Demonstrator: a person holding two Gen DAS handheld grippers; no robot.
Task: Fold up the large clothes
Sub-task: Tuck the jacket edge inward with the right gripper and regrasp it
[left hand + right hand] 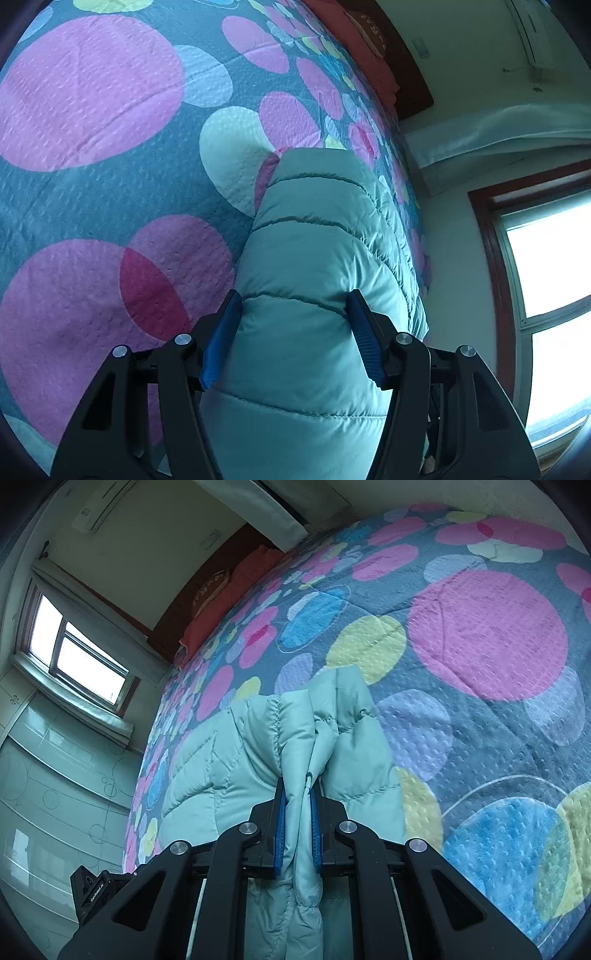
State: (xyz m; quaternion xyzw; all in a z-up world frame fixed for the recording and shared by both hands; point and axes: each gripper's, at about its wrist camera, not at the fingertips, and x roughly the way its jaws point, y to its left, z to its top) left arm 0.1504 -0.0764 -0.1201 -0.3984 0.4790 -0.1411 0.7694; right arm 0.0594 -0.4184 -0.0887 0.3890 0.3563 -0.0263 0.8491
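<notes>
A pale teal quilted puffer jacket [314,258] lies on a bedspread with coloured circles [92,184]. In the left wrist view my left gripper [293,306] has its blue-padded jaws spread wide around a thick, puffy part of the jacket, the pads touching its sides. In the right wrist view my right gripper [297,794] is shut on a bunched edge of the same jacket [229,760], which fans out ahead over the bedspread [480,664].
Red pillows [236,590] and a dark headboard [406,74] lie at the far end of the bed. A window [546,266] and wall are beside the bed. A cabinet front with circle patterns [55,775] stands at the bedside.
</notes>
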